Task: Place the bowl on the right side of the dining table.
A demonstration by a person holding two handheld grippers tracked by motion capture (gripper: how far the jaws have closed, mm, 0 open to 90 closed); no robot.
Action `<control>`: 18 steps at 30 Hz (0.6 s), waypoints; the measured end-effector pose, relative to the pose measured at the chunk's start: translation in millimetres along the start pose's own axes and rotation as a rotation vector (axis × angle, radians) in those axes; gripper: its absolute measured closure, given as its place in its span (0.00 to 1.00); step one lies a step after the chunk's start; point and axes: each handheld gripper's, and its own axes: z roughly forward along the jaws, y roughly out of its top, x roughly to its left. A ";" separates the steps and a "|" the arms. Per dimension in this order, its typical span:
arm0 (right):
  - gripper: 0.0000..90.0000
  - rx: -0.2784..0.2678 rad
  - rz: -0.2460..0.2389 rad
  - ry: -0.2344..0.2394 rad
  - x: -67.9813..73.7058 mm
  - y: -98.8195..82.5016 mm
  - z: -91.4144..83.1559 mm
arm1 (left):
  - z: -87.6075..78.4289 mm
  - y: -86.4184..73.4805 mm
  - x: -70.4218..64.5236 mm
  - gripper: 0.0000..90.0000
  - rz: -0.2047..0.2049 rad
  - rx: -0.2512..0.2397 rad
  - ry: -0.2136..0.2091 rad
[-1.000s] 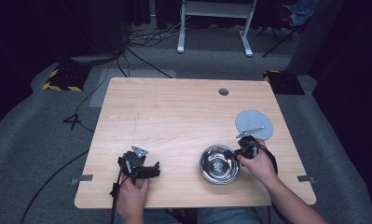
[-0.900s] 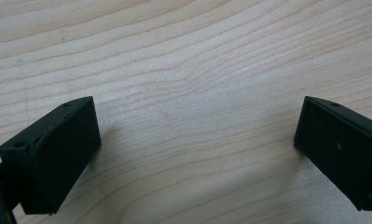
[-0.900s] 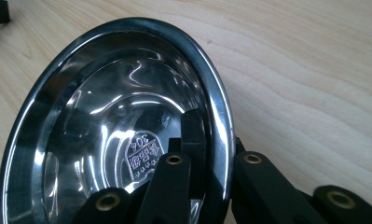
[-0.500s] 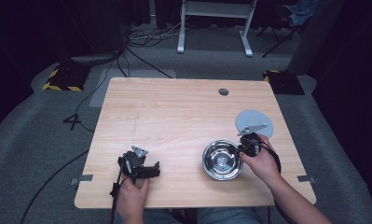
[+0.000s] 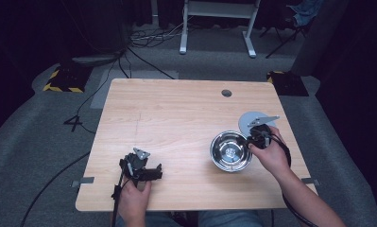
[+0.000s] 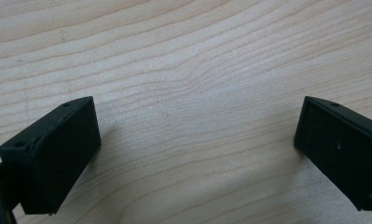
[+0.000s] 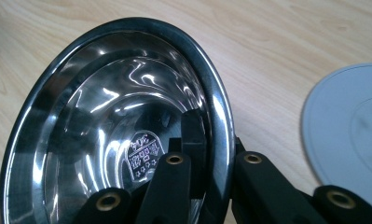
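Two hand-held grippers: the right hand-held gripper (image 7: 210, 154) pinches the bowl (image 5: 230, 151) rim beside a grey disc (image 7: 347, 130); the left hand-held gripper (image 6: 193, 149) gapes wide, empty, over the surface (image 5: 176, 118).

Steel bowl (image 7: 113, 126) tilted on wood table (image 7: 277, 42), right gripper (image 7: 210, 154) clamped on its rim — one jaw inside, one outside, printed label on the bowl's floor, grey plate (image 7: 347, 135) just beside, at the right edge
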 end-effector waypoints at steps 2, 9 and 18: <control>0.97 -0.008 0.004 -0.011 -4.4 2.9 -2.7 | 0.0 0.0 0.0 0.00 0.000 0.000 0.000; 0.97 -0.032 0.028 -0.045 -19.0 13.4 -13.4 | 0.0 0.0 0.0 0.00 0.000 0.000 0.000; 0.97 -0.054 0.069 -0.111 -37.4 19.7 -29.9 | -0.2 0.1 -0.1 0.00 0.001 0.002 0.004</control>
